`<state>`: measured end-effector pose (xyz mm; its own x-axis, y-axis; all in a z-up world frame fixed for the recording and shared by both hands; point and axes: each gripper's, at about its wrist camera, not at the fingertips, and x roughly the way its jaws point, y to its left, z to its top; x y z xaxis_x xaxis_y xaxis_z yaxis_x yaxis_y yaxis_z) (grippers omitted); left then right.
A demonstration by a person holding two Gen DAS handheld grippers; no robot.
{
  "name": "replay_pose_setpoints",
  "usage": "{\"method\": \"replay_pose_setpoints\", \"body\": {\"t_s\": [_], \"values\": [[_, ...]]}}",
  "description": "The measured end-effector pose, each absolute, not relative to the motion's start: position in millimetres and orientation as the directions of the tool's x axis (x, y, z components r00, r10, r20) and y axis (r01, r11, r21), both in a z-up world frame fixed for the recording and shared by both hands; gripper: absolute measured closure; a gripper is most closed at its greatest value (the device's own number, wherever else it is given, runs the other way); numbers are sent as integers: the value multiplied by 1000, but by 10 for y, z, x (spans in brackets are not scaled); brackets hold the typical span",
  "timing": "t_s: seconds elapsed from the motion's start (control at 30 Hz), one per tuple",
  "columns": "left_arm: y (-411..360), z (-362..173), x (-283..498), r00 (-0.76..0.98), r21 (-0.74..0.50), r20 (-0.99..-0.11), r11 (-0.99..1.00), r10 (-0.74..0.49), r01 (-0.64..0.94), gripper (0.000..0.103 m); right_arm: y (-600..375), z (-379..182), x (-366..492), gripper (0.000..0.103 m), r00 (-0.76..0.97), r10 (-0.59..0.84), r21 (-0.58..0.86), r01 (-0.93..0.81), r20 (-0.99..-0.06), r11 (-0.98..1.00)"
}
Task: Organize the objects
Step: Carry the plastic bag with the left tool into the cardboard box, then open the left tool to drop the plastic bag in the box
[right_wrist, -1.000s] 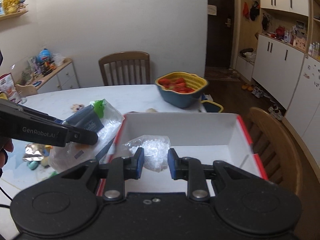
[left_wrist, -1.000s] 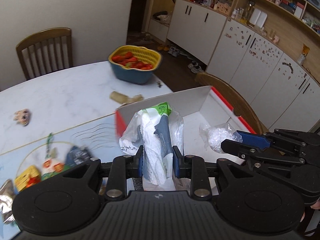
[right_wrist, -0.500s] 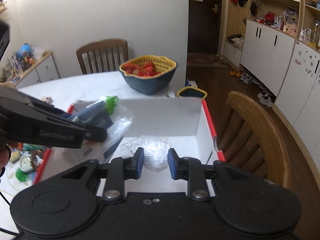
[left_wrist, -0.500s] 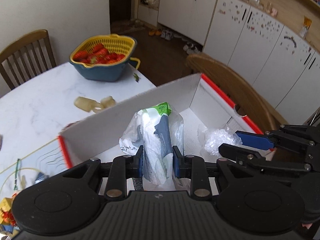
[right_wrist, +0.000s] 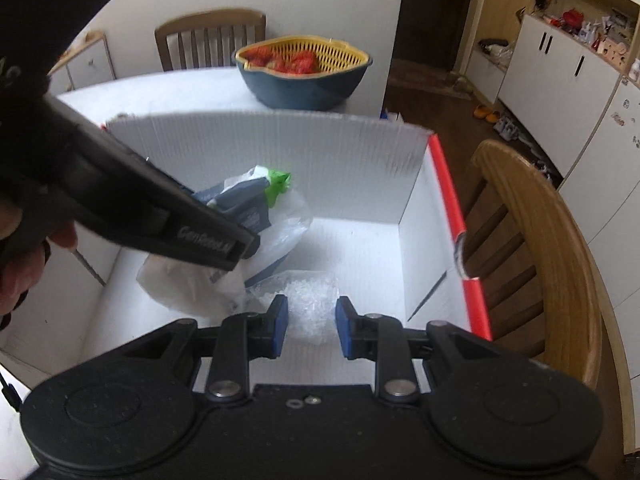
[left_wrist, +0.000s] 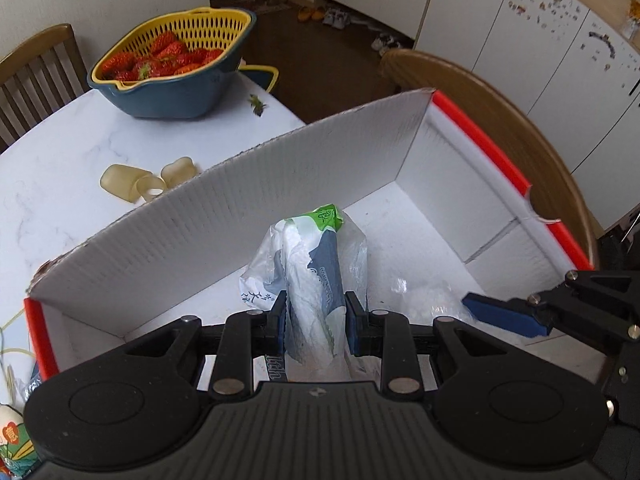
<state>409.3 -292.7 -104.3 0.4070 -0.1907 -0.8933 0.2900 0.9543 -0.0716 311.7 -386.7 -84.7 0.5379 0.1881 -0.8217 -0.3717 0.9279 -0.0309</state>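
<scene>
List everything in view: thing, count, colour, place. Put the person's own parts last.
box: one, white with red edges, on the table, open top
printed bag: one, white, grey-blue and green inside clear plastic, held over the box floor
clear bag: one, transparent with white bits, low in the box
strainer bowl: one, yellow basket in a blue bowl, holds strawberries, on the table behind the box
translucent pieces: a few, yellowish, on the table outside the box
table: one, white marble look
chairs: two, wooden, beside the table
cabinets: white, along the wall
left gripper: black, blue pads, clamps the printed bag
right gripper: black, blue pads, clamps the clear bag
</scene>
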Motion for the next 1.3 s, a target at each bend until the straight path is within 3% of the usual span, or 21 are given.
{"method": "replay_pose_setpoints", "body": {"t_s": [0.5,0.6,0.77,0.87,1.1,1.17,1.3], "values": [[-2991,-1298,4183,295,-88,-940,957,-171,276,74,-3858,-1003,3245,76,437,160,-35,-406,-885,913],[-2972,-1317,4206,279,-98,-944,959,-175,267,68,-3878,-1033,3256,75,426,167,-23,-407,-889,913],[-2908,-1240,4183,311,-112,-932,964,-186,242,44,-3888,-1001,3268,66,431,180,-19,-419,-884,908],[-2855,-1159,4140,327,-134,-922,963,-208,235,44,-3927,-933,3271,59,447,195,-5,-408,-873,913],[-2725,-914,3945,383,-165,-889,955,-252,246,44,-4031,-715,3200,54,492,238,47,-369,-837,928],[-2666,-836,3873,399,-177,-878,953,-265,244,44,-4048,-638,3157,47,509,250,58,-362,-824,930],[-2552,-662,3712,443,-191,-849,948,-290,254,44,-4051,-521,3048,46,537,251,55,-354,-806,934]]}}
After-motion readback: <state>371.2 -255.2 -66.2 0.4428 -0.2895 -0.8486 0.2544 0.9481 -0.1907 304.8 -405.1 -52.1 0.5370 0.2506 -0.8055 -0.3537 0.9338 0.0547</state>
